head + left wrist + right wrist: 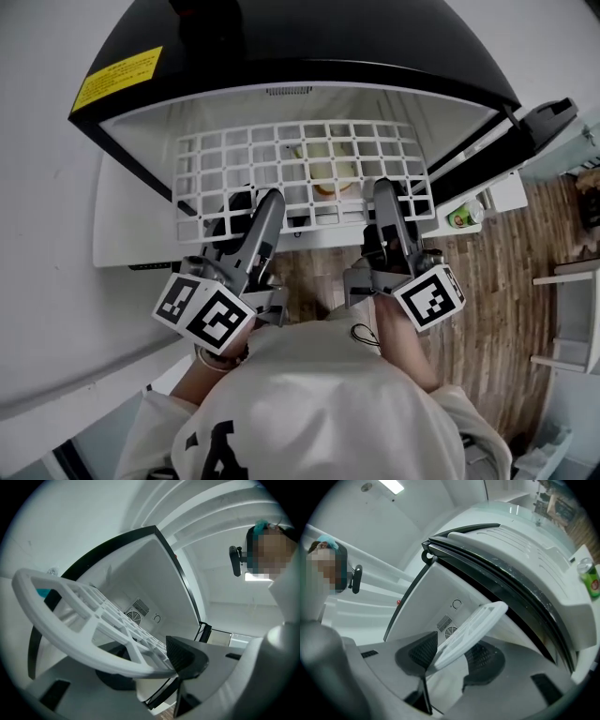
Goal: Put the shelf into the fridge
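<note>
"What's lying under the shelf (302, 157) in the fridge (375, 47)?"

"Some yellowish things (326, 187), too broken up by the grid to name."

"And the yellow label (117, 77)?"

"Its print is too small to read. The fridge's top runs off the upper edge. The left gripper (270, 199) and right gripper (384, 187) cover the shelf's near rim."

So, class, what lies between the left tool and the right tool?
Only the front edge of the shelf, gripped by left tool and right tool, in the head view.
</note>
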`<state>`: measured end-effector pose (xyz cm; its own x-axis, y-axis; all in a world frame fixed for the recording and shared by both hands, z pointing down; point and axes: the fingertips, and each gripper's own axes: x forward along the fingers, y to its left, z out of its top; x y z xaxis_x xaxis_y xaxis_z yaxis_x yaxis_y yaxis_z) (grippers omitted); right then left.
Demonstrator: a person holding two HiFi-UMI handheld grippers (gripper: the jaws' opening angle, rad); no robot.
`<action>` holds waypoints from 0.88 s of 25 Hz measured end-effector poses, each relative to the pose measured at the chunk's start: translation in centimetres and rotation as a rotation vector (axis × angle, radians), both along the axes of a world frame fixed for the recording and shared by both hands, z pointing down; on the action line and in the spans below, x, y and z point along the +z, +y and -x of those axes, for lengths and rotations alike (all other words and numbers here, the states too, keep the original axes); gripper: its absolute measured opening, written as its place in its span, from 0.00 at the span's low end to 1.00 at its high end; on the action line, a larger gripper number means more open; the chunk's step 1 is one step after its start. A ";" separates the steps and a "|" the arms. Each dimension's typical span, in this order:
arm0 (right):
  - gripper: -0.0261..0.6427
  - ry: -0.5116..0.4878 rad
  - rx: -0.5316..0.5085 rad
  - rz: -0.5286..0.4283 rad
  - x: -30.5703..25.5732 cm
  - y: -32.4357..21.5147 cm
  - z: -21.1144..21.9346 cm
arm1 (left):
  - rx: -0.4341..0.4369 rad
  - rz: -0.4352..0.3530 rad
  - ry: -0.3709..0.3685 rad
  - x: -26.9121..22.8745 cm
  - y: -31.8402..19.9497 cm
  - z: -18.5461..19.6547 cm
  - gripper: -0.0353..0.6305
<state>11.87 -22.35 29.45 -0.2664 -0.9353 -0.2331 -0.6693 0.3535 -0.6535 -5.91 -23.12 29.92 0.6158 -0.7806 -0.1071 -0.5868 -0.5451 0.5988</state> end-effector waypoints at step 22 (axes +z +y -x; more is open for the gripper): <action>0.30 -0.053 0.022 -0.002 -0.1 -0.9 -0.5 | 0.028 0.008 0.006 -0.2 -0.8 -0.3 0.34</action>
